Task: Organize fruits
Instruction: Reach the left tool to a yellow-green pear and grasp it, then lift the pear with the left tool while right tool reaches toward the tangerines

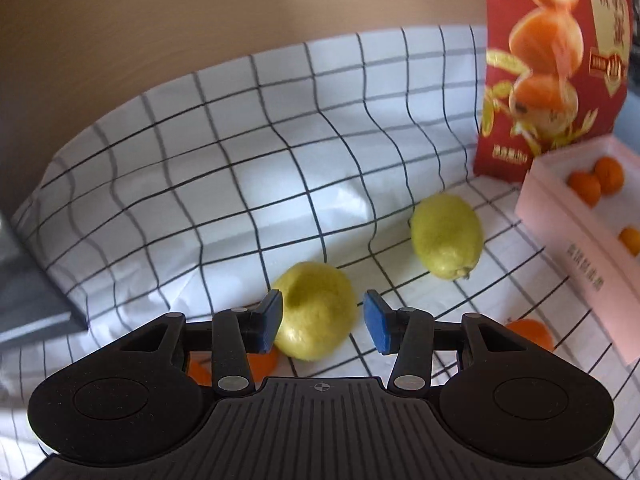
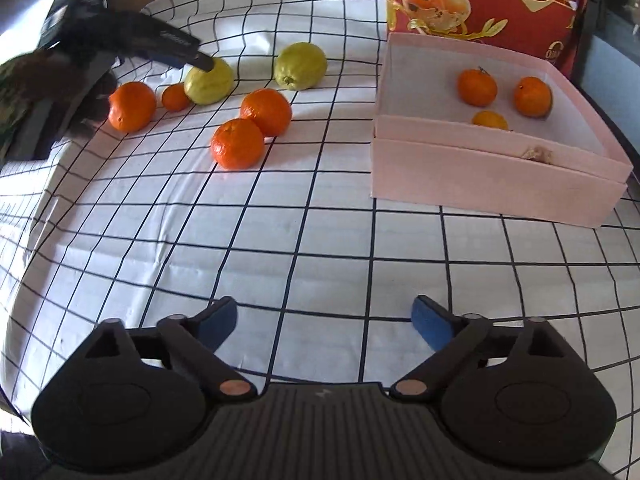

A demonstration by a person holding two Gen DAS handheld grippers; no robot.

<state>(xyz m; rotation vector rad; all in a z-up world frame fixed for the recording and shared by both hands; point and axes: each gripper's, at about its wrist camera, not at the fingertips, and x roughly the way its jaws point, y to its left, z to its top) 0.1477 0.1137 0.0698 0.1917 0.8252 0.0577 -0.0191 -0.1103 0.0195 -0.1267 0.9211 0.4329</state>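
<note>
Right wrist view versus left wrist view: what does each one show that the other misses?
Only the right wrist view shows the two large oranges side by side mid-cloth, the whole pink cardboard box and the open, empty right gripper. Only the left wrist view shows the open left gripper closely straddling the near yellow lemon, and a grey object at the left edge. Both show the two lemons, the boxed small oranges, the red printed bag and the checked tablecloth.

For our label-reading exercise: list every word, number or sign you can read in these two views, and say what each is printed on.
Red gift bag: Chinese characters in white and gold, too blurred and small to read.
Pink box: a row of grey Chinese characters on its side wall, blurred, unreadable.
Left gripper: small white lettering on its body, too small to read.
Nothing else carries text.
</note>
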